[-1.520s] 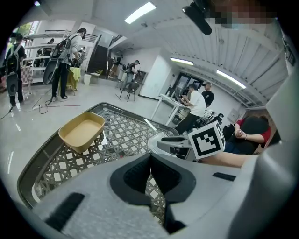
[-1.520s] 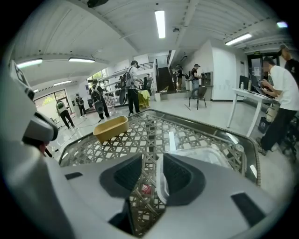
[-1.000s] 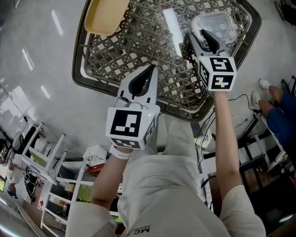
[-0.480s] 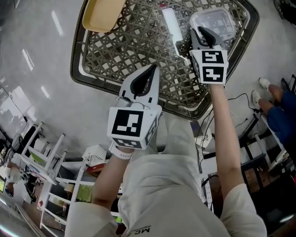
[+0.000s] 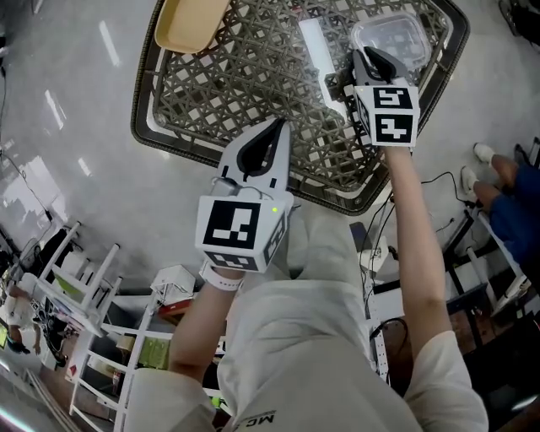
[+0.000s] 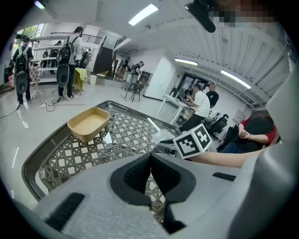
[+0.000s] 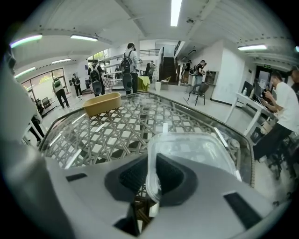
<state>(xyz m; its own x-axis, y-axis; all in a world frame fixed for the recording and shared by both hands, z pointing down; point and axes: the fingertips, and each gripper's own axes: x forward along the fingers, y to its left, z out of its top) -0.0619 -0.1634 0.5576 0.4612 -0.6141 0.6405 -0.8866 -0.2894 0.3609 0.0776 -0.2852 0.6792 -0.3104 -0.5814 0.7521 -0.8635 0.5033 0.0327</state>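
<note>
The clear plastic container (image 7: 198, 148) sits at the far right corner of the lattice-topped table (image 5: 245, 84), and whether it rests on the top or is raised off it cannot be told. Its near rim is pinched between the jaws of the right gripper (image 7: 152, 179). A white strip (image 5: 316, 46) lies just beside the container. The left gripper (image 6: 150, 161) hangs over the table's near edge, jaws pressed together with nothing between them, well apart from the container. A tan tray (image 5: 190, 21) stands at the far left corner
</note>
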